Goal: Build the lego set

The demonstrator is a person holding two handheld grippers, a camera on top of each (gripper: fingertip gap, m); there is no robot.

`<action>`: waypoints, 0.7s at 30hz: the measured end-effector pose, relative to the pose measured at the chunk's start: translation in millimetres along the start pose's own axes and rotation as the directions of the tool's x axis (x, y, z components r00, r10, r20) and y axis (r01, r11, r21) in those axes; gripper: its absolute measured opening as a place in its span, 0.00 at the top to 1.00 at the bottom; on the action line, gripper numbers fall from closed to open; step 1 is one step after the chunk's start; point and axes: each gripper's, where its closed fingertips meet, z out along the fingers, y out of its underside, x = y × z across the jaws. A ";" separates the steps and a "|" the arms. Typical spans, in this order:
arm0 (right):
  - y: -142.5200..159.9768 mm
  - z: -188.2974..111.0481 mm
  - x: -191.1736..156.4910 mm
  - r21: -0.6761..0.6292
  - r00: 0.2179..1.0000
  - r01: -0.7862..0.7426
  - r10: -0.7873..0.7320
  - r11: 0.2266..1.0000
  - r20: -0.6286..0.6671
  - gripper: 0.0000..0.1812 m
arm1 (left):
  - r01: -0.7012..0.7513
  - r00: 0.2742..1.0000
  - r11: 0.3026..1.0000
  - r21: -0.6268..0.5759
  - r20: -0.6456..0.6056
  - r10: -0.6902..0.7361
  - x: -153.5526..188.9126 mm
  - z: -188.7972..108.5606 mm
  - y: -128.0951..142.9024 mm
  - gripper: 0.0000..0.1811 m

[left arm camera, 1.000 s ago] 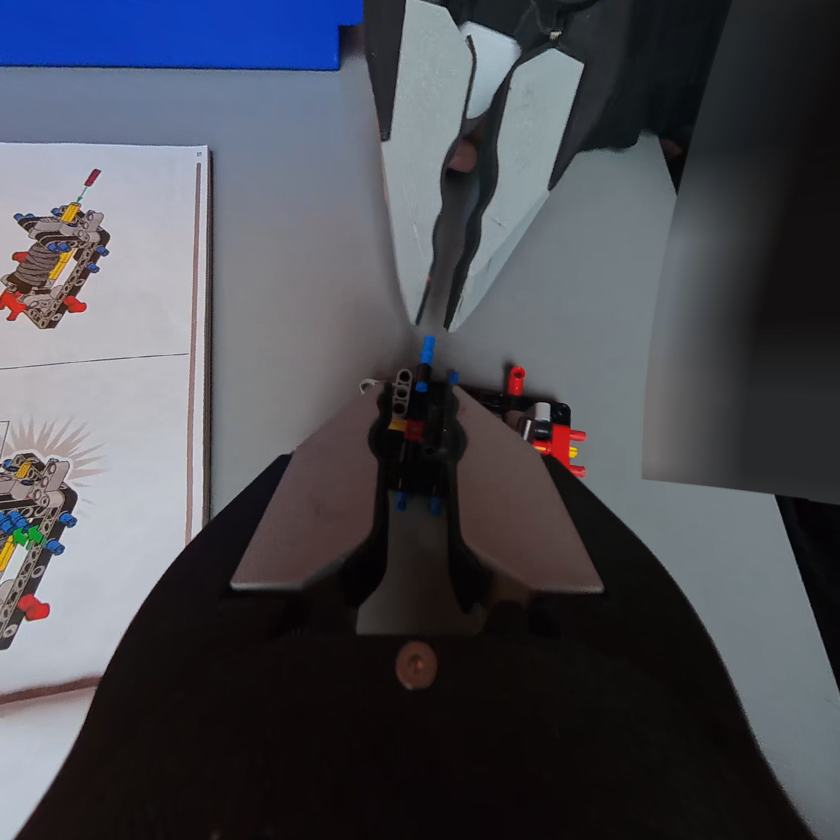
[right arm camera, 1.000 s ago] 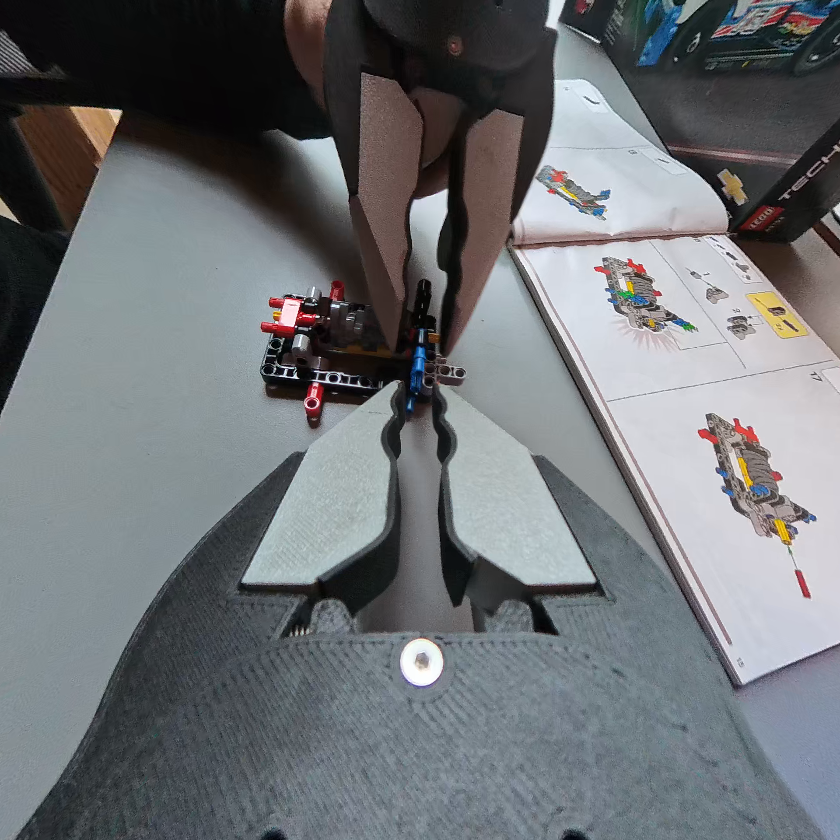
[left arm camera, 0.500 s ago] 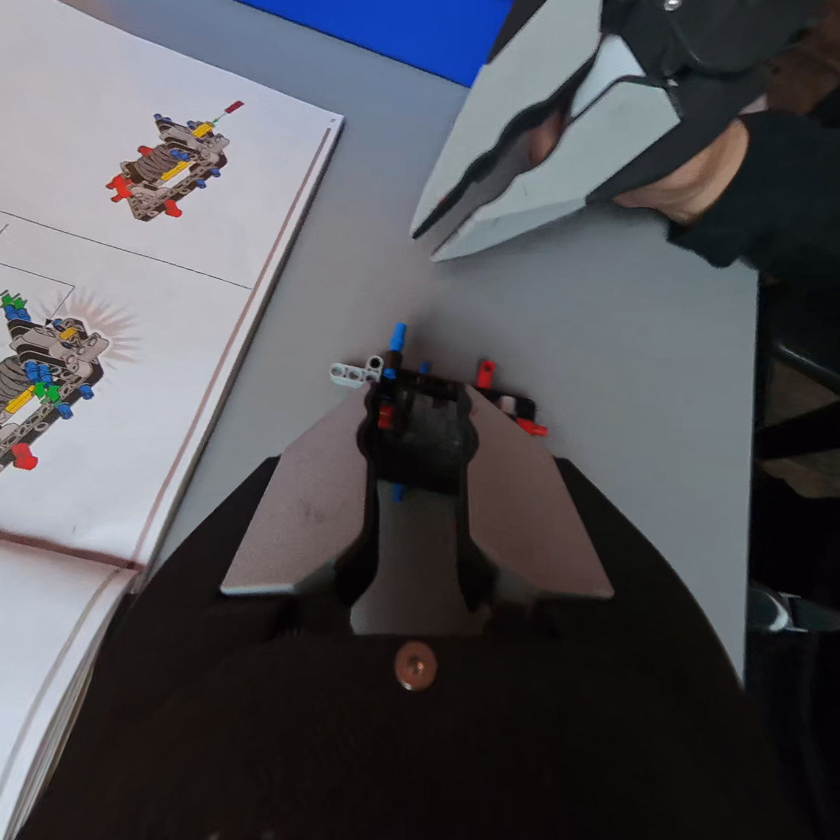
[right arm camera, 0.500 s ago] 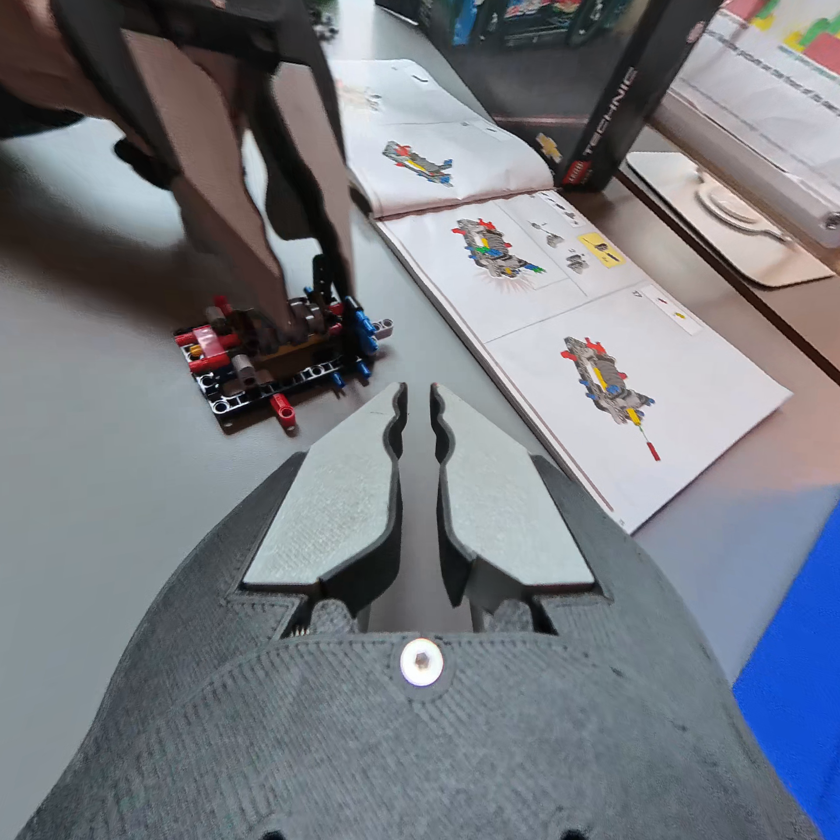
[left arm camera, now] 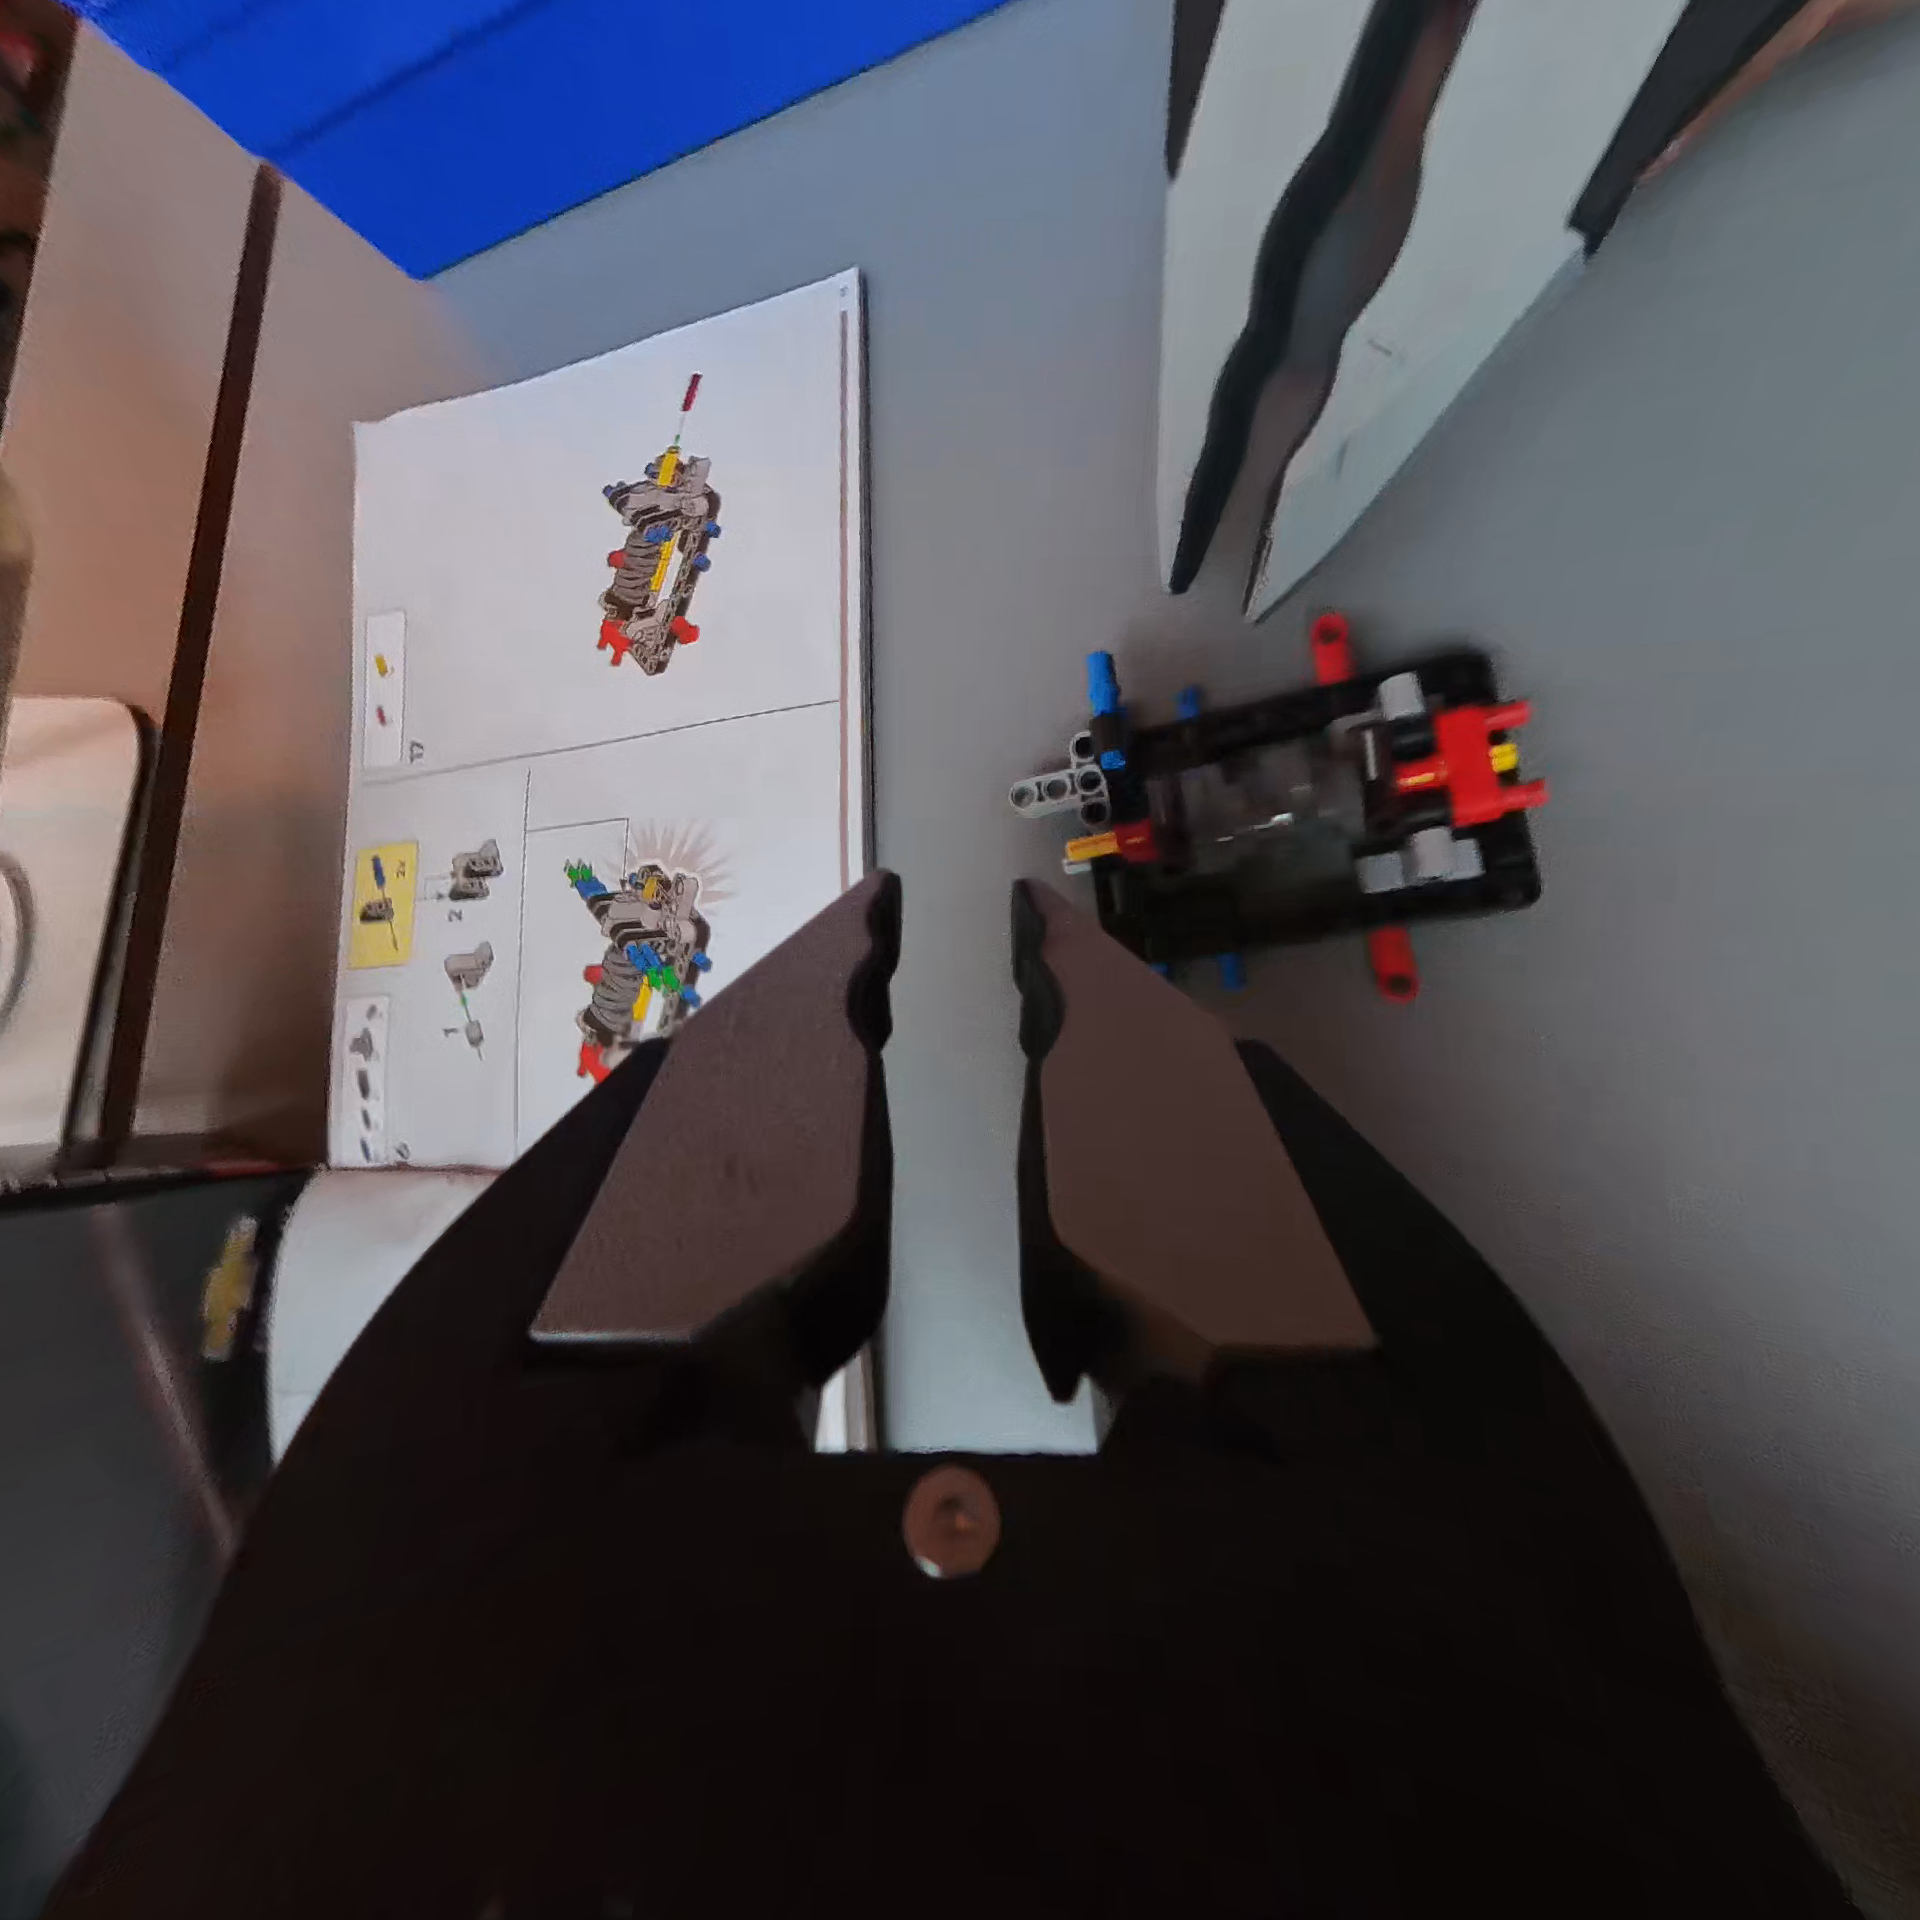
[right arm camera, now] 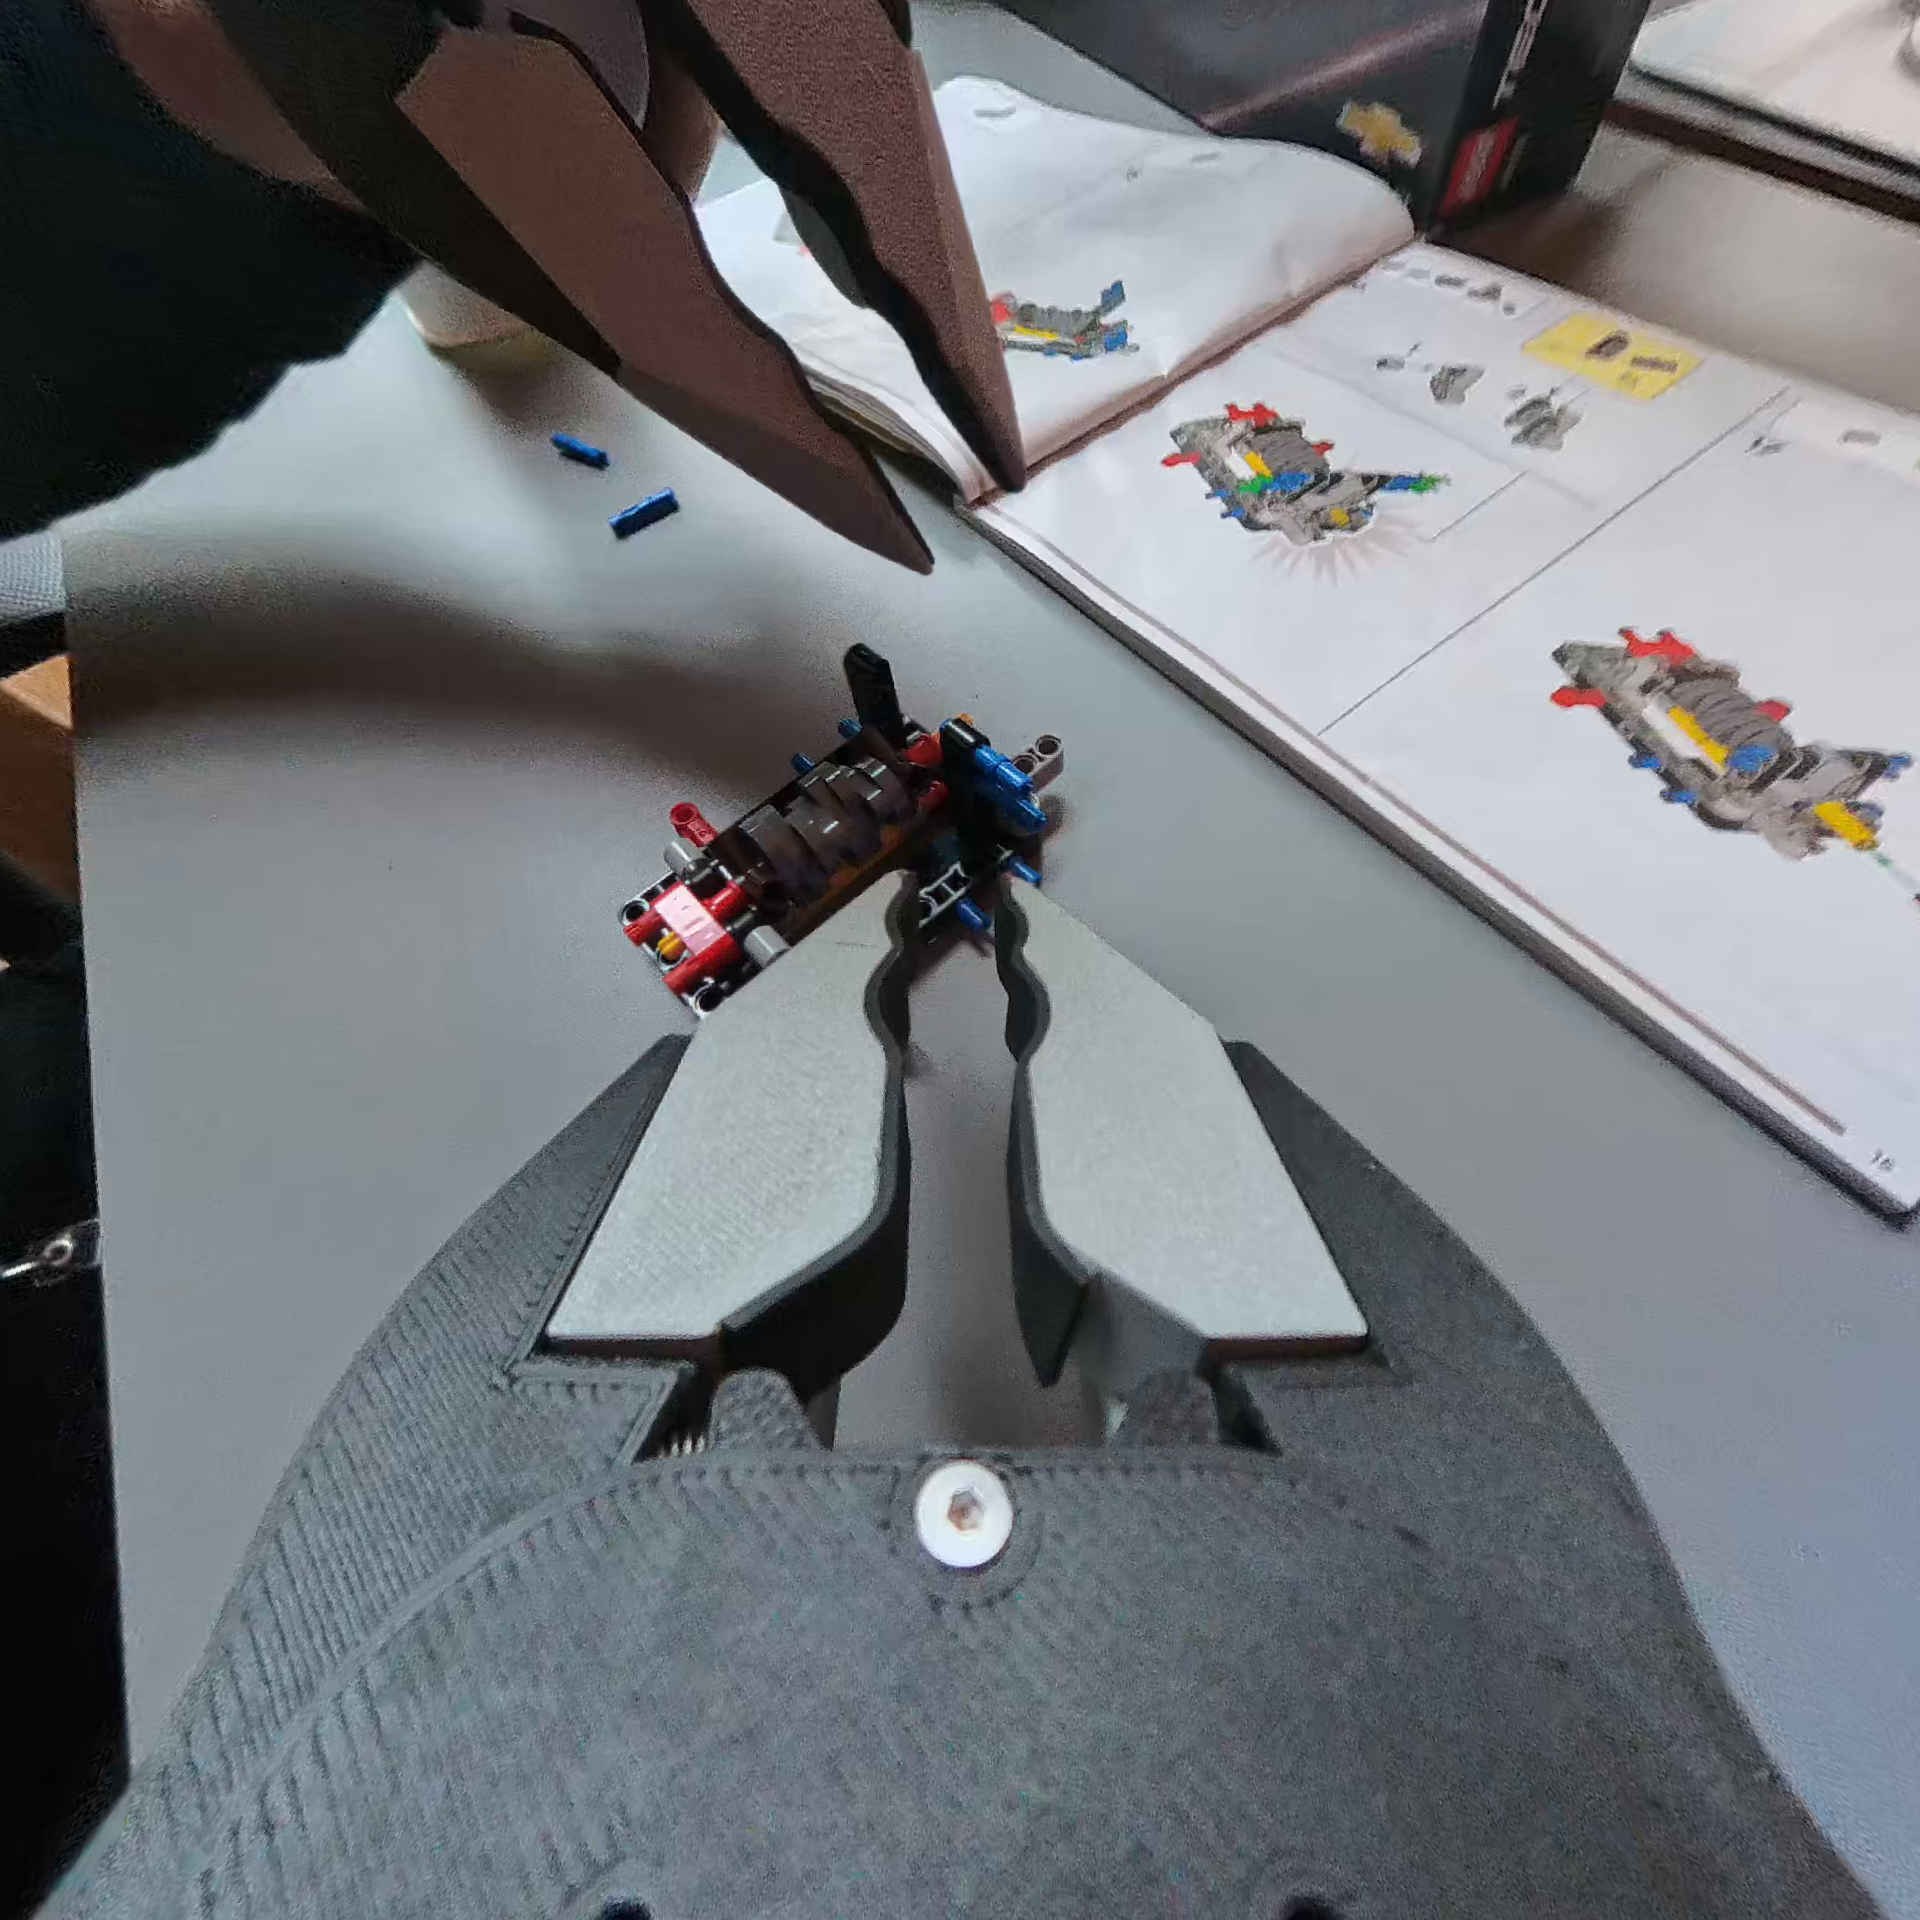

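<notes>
The partly built lego assembly (left arm camera: 1309, 821), a black frame with red, blue and grey parts, lies flat on the grey table (left arm camera: 1662, 1143). It also shows in the right wrist view (right arm camera: 821, 842). My left gripper (left arm camera: 954, 925) is open and empty, to the left of the assembly and raised off it; in the right wrist view it (right arm camera: 966, 525) hangs above and beyond the assembly. My right gripper (right arm camera: 956, 914) is slightly open with nothing between its fingers, its tips at the near corner of the assembly. In the left wrist view it (left arm camera: 1216, 592) hovers just beyond the assembly.
The open instruction booklet (right arm camera: 1455, 644) lies beside the assembly (left arm camera: 603, 623). Two loose blue pins (right arm camera: 644, 512) (right arm camera: 579, 449) lie on the table past the assembly. A black set box (right arm camera: 1455, 83) stands behind the booklet. A blue surface (left arm camera: 520, 104) borders the table. The grippers' ends are close to 8 cm from one another.
My left gripper has let go of the assembly, opened and drawn back and up. The assembly now lies free on the table. My right gripper has moved back close to it.
</notes>
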 end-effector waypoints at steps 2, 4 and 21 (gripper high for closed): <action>4.3 4.6 1.9 -0.038 0.999 -0.035 0.034 0.999 -0.007 0.94 | -0.039 0.996 0.999 -0.017 -0.086 0.038 8.4 6.7 0.1 0.93; 10.5 8.7 1.0 -0.087 0.999 -0.042 0.042 0.995 0.000 0.94 | 0.003 0.991 0.995 -0.095 -0.136 -0.016 13.8 16.1 11.2 0.94; 25.7 27.6 -29.0 -0.154 0.848 0.440 -0.354 0.884 0.395 0.92 | 0.085 0.944 0.996 -0.007 -0.319 -0.083 90.1 -10.9 4.5 0.93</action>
